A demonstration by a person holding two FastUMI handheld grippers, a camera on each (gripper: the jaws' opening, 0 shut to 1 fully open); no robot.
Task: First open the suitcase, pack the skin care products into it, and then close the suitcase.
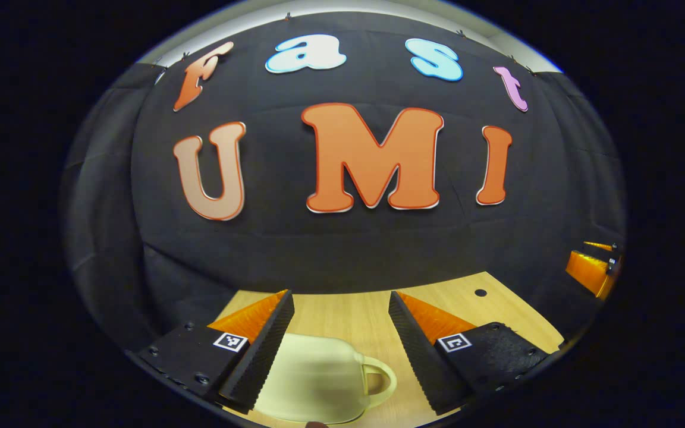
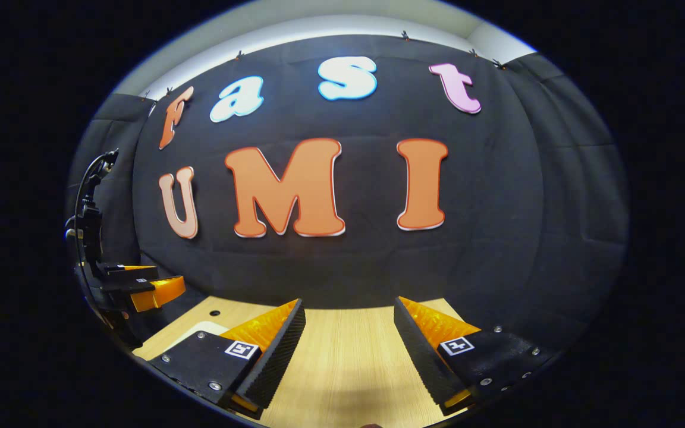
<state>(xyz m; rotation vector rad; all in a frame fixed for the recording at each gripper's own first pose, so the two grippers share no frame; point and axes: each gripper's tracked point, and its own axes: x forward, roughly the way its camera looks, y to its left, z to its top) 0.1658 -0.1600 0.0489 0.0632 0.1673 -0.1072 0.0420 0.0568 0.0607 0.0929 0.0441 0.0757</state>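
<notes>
A small cream suitcase (image 1: 313,380) with a loop handle (image 1: 381,380) on its right side lies shut on the wooden table, low in the left gripper view. My left gripper (image 1: 340,294) is open and hovers above it, with the case showing between the two fingers and neither finger pressing on it. My right gripper (image 2: 348,300) is open over bare table wood with nothing between its fingers. A pale corner (image 2: 209,328), probably the suitcase, peeks out behind the left finger in the right gripper view.
The light wooden table (image 1: 348,315) runs back to the black cloth wall and has a small round hole (image 1: 480,292) near its far edge. The other gripper (image 1: 595,270) shows at the right edge of the left gripper view, and the other gripper (image 2: 140,285) at the left edge of the right gripper view.
</notes>
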